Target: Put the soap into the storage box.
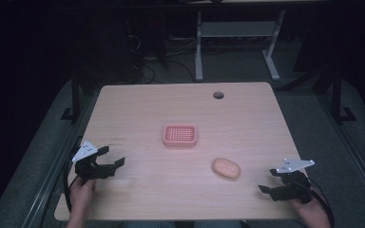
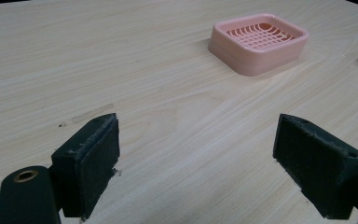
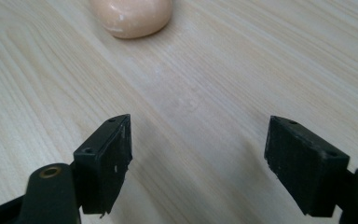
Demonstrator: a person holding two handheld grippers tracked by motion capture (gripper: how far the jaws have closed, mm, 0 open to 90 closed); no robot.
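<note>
A pink slotted soap dish [image 1: 180,135] [image 2: 258,41] sits near the middle of the light wooden table [image 1: 180,109]. A peach oval soap bar [image 1: 226,168] [image 3: 133,16] lies on the table to the dish's front right. My left gripper [image 1: 113,156] [image 2: 196,163] rests at the front left, held by a hand, jaws open and nothing between them, pointing toward the dish. My right gripper [image 1: 267,180] [image 3: 198,163] sits at the front right, jaws open and empty, pointing toward the soap, a short way off it.
A round cable hole [image 1: 218,95] is at the table's far edge. Beyond the table stand white desk legs [image 1: 198,47] and cables on a dark floor. Dark frame rails run along both sides of the table.
</note>
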